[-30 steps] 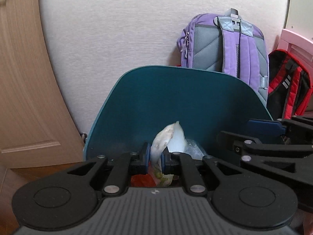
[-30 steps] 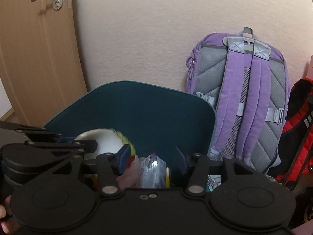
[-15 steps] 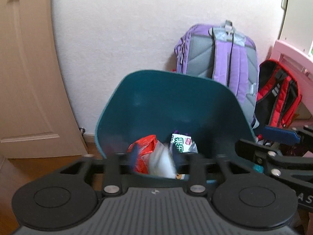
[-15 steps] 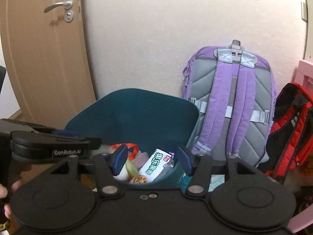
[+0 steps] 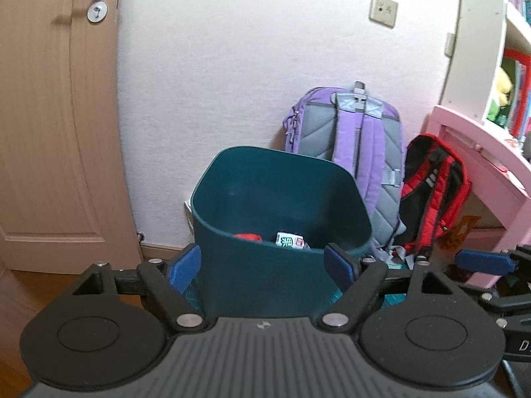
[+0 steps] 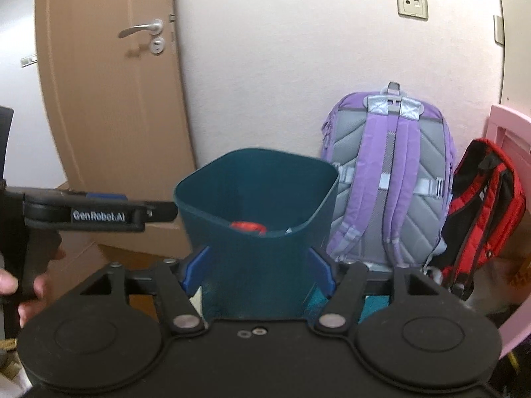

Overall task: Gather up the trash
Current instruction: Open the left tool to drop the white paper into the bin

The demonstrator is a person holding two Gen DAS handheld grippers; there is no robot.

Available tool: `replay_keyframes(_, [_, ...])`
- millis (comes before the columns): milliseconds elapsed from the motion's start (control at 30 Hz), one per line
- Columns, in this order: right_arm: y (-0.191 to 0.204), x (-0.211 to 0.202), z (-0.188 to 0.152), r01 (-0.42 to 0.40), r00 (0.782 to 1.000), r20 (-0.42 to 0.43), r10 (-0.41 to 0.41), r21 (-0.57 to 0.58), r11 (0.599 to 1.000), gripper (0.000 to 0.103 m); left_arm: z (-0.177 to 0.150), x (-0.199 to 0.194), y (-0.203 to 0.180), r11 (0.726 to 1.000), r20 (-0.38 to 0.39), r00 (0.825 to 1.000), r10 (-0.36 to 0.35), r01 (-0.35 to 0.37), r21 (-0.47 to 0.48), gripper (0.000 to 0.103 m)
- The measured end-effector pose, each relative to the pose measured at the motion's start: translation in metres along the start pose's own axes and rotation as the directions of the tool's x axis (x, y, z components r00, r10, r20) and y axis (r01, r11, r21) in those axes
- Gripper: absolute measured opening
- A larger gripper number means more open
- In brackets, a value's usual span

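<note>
One "GenRobot.AI" label marks left gripper (image 6: 149,210).

Both grippers point slightly downward side by side, jaws opening and nothing between the blue pads. The left gripper (image 5: 264,263) spreads wide; the right gripper (image 6: 257,268) is nearly as wide. A hand (image 6: 23,285) grips the left gripper's handle at far left.

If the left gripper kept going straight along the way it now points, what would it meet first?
Most likely the near wall of the teal trash bin, which sits centred ahead of the left gripper, whose empty jaws are opening; depth is uncertain.
</note>
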State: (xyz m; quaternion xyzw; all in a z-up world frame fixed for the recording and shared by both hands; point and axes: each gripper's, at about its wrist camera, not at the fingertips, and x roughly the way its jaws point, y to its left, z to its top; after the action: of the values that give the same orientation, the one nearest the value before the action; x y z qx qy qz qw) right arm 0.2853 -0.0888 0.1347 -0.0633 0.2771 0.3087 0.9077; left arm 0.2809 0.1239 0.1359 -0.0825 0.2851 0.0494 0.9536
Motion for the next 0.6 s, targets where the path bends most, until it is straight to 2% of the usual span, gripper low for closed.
replay_keyframes(100, [0.007, -0.014, -0.021, -0.02, 1.0, -0.011, 0.02, -0.017, 1.0, 0.07, -0.016, -0.022, 0.002, 1.0, 0.04, 0.999, 0.006, -0.006, -0.003, 0.083])
replay_keyframes(300, [0.01, -0.025, -0.065, -0.047, 0.998, -0.044, 0.046, -0.022, 0.999, 0.079, -0.053, -0.052, 0.013, 0.999, 0.068, 0.997, -0.026, 0.028, -0.031, 0.088])
replay_keyframes(367, [0.007, -0.022, -0.082, -0.054, 0.997, -0.063, 0.054, -0.008, 0.999, 0.083, -0.069, -0.056, 0.015, 0.999, 0.073, 0.997, -0.027, 0.03, -0.042, 0.099])
replay_keyframes(400, [0.005, -0.02, -0.091, -0.053, 0.996, -0.074, 0.053, -0.002, 0.999, 0.084, -0.078, -0.055, 0.015, 0.998, 0.076, 0.997, -0.026, 0.03, -0.047, 0.103])
replay_keyframes(467, [0.0, -0.011, -0.111, -0.059, 0.993, -0.103, 0.061, 0.017, 0.998, 0.089, -0.096, -0.053, 0.017, 0.997, 0.082, 0.996, -0.037, 0.042, -0.063, 0.103])
replay_keyframes(600, [-0.011, 0.015, -0.155, -0.053, 0.982, -0.181, 0.061, 0.048, 0.997, 0.094, -0.13, -0.031, 0.02, 0.994, 0.023, 0.997, -0.073, 0.075, -0.076, 0.103])
